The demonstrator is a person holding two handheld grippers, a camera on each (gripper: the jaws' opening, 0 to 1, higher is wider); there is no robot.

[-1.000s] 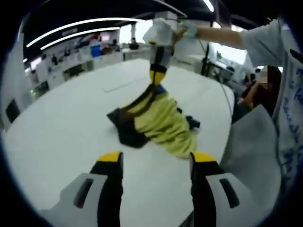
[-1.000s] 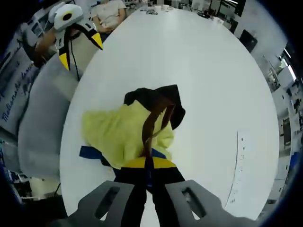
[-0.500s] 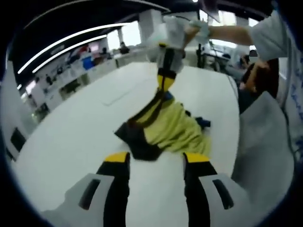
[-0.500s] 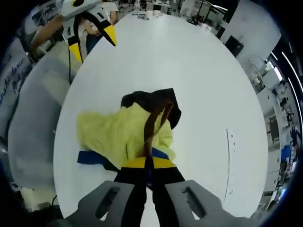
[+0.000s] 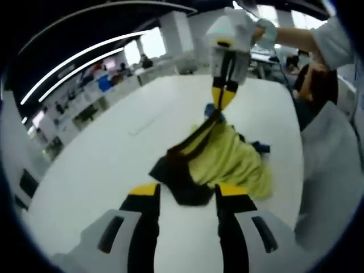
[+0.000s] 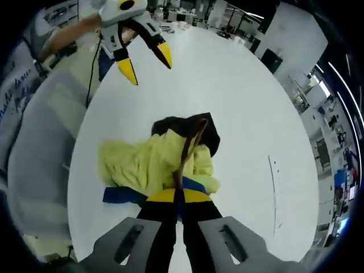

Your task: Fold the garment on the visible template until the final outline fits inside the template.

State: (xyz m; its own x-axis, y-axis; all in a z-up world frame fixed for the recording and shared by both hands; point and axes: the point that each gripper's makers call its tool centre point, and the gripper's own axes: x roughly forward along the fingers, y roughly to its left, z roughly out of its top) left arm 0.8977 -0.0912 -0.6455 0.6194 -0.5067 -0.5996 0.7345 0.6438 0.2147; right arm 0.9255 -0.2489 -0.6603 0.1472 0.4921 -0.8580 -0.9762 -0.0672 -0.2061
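Note:
A crumpled garment lies on the white table (image 6: 244, 91), with yellow cloth (image 6: 151, 165), a black part (image 6: 211, 136) and a blue edge (image 6: 122, 195). My right gripper (image 6: 178, 195) is shut on a brown strap (image 6: 186, 151) of the garment and holds it up. In the left gripper view the right gripper (image 5: 223, 102) hangs above the yellow cloth (image 5: 233, 162) with the strap (image 5: 196, 139) taut below it. My left gripper (image 5: 187, 190) stands open just short of the black part (image 5: 179, 179). It (image 6: 147, 68) shows open above the table, holding nothing.
A thin marked template line (image 6: 276, 193) runs on the table to the right of the garment, and it (image 5: 142, 126) appears again to the left in the left gripper view. A person's sleeve (image 5: 335, 40) and body (image 6: 40, 148) stand at the table's edge. Desks and people fill the background.
My left gripper has moved in toward the black part of the garment, still open. The right gripper keeps its hold on the strap, with the garment slightly shifted.

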